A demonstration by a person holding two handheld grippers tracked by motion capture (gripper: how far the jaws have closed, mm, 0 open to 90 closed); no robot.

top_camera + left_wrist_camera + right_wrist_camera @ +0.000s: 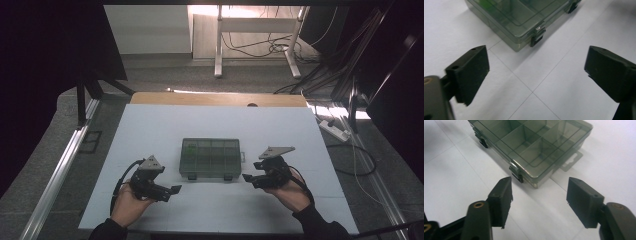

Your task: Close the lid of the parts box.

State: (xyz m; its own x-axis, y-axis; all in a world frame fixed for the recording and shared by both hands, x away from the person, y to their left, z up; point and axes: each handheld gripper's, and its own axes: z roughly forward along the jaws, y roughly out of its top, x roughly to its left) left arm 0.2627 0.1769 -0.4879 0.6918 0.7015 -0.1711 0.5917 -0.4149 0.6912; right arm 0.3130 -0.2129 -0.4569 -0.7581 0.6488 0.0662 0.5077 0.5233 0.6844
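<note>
A smoky translucent compartment box (210, 157) lies shut in the middle of the white table top (150, 130), its two black latches facing the person. Something green sits in its far-left compartment (190, 147). My left gripper (175, 189) hovers by the box's near-left corner, jaws open and empty. In the left gripper view the box (519, 17) and one latch (537, 37) lie just ahead of the left gripper (537, 62). My right gripper (247, 176) is open and empty off the near-right corner. Its own view shows the box (536, 142), a latch (517, 175) and the right gripper (540, 182).
A hang tab (571, 161) sticks out of the box's right side. Beyond the table's wooden far edge (215, 98) stand desk legs (218, 45) and loose cables. A power strip (336, 130) lies on the floor at right and a metal rail (60, 170) runs along the left.
</note>
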